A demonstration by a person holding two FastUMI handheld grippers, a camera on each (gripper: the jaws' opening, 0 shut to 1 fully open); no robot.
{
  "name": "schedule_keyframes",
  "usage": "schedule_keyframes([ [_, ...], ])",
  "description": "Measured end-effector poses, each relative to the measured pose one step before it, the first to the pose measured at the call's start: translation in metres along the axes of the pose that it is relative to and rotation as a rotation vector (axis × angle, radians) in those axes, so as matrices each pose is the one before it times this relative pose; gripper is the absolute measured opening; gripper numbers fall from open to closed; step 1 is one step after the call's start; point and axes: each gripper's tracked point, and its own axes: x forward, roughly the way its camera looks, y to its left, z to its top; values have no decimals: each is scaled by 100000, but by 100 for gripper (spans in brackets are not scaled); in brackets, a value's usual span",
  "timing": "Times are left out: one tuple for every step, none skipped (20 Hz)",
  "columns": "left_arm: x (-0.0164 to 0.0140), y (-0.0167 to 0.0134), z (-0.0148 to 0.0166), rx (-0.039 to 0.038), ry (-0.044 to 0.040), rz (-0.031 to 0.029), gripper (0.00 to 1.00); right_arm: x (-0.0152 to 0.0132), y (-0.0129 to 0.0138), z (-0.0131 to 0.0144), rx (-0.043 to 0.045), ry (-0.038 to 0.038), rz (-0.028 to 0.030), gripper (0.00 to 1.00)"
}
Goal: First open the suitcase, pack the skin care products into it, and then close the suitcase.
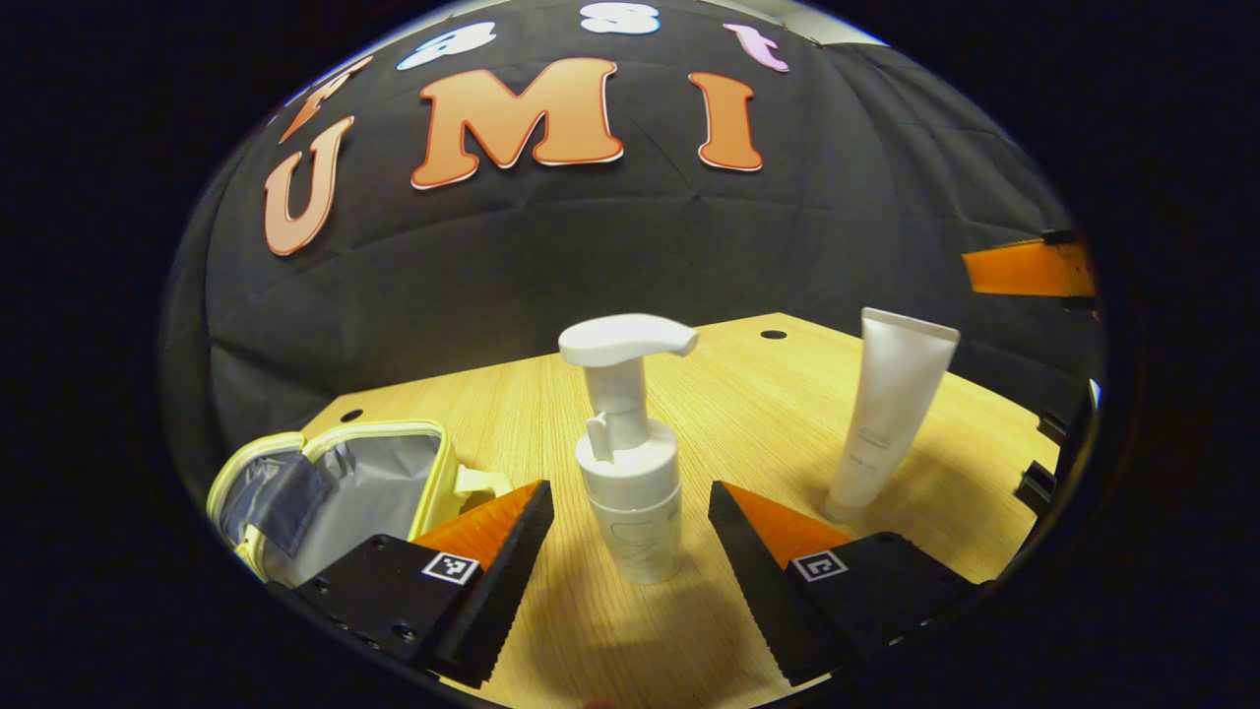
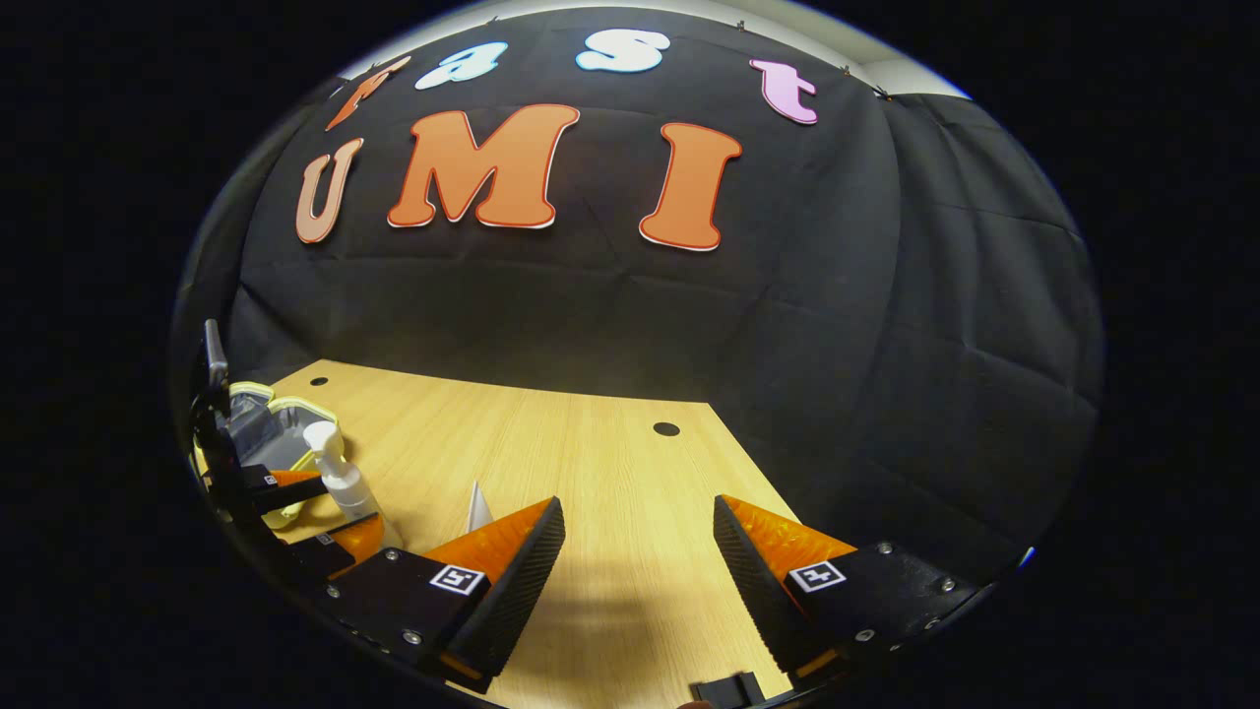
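Left gripper view: left gripper (image 1: pixel 630 551) with jaws spread wide, holding nothing, the upright pump bottle (image 1: pixel 630 463) standing between them untouched, the open suitcase (image 1: pixel 335 487) lying to its left and a tube (image 1: pixel 891 414) standing on its cap to the right on the bench (image 1: pixel 748 394); the step in hand looks like grasping the bottle, best done by closing squarely on its body below the pump so it stays upright. Right gripper view: right gripper (image 2: pixel 638 571) with jaws wide apart and empty above bare bench, the bottle, suitcase and left gripper well off to its left.
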Motion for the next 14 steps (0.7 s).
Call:
schedule_keyframes([
  [766, -80, -736, -1585, 2217, -2, 100, 37, -24, -337, -47, 836, -11, 96],
  [465, -406, -687, -2834, 1948, -1265, 100, -83, 4, -390, 287, 823, 324, 97],
  [1465, -37, -211, -3910, -748, 1580, 87, -96, 96, -392, 532, 804, 759, 97],
  [17, -271, 701, 197, -1024, -325, 74, -95, 354, -323, 407, 783, 1271, 97],
  [-678, -309, -54, 525, 1943, 223, 60, -81, 405, -421, 311, 842, 1382, 97],
  [-19, 99, -131, -1223, 1932, 437, 59, -213, 641, -263, 461, 421, 2134, 97],
  [-447, -29, 224, -1549, 1021, -989, 59, -231, 897, -89, 825, -287, 3230, 97],
  [-533, -14, 640, -1415, -314, -1039, 59, -213, 1257, -171, 857, 107, 4710, 97],
  [-687, 46, 893, -417, -739, -548, 59, 8, 1309, -481, 734, 893, 4376, 97],
  [-959, 191, 784, 350, -262, 209, 59, 78, 1168, -584, 410, 1720, 3629, 97],
  [-1311, 358, 712, 18, -471, 531, 58, 394, 894, -645, -205, 1963, 2067, 97],
  [-1089, 202, 761, -103, -559, -367, 59, 450, 496, -439, -217, 1437, 1461, 97],
  [-1048, 288, 631, -620, -197, -95, 59, 405, 564, -352, 186, 1493, 1046, 97],
  [-1017, 441, 675, -141, -297, -504, 59, 432, 421, -274, 296, 1113, 944, 97],
])
